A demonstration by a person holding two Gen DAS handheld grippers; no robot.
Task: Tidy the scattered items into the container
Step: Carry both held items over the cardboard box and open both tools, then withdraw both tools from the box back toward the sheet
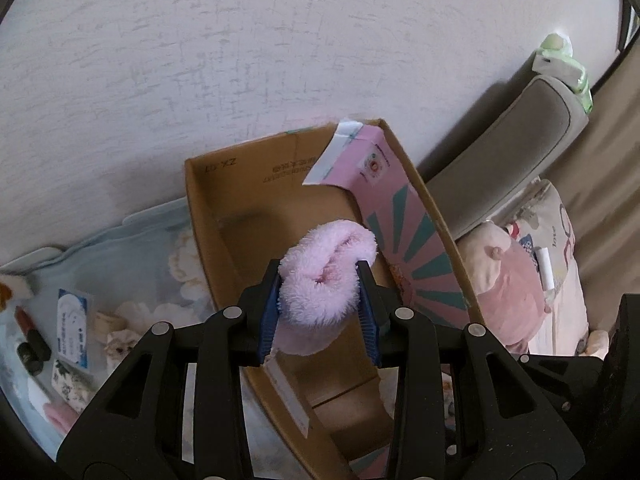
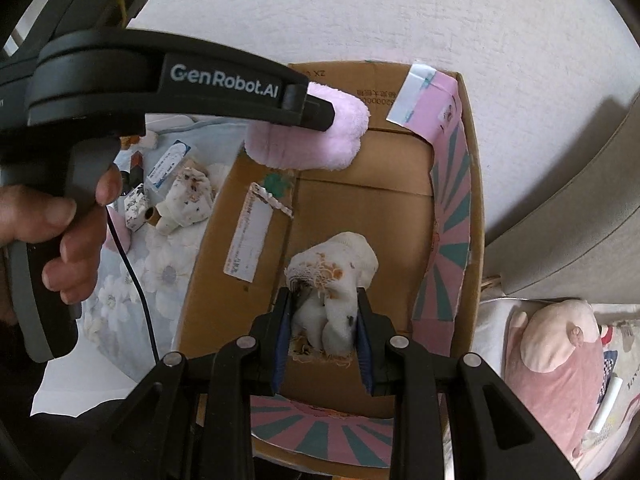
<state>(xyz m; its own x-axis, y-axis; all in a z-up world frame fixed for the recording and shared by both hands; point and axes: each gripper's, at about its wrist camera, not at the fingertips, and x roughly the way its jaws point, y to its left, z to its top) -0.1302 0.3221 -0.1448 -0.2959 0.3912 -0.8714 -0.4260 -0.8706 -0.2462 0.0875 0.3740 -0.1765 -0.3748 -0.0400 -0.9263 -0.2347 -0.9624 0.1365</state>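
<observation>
Hovering over the cardboard box, left gripper clamps a pink fluffy cloth; right gripper grips a white floral cloth inside it.

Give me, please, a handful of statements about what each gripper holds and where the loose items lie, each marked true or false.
1. The left gripper is shut on a fluffy pink sock. True.
2. The right gripper is open with nothing in it. False: it is shut on a white patterned cloth.
3. Both held items are above the open cardboard box. True.
4. A lipstick lies inside the box. False: it lies outside it, on the floral blanket.
5. A pink plush toy lies outside the box. True.
</observation>
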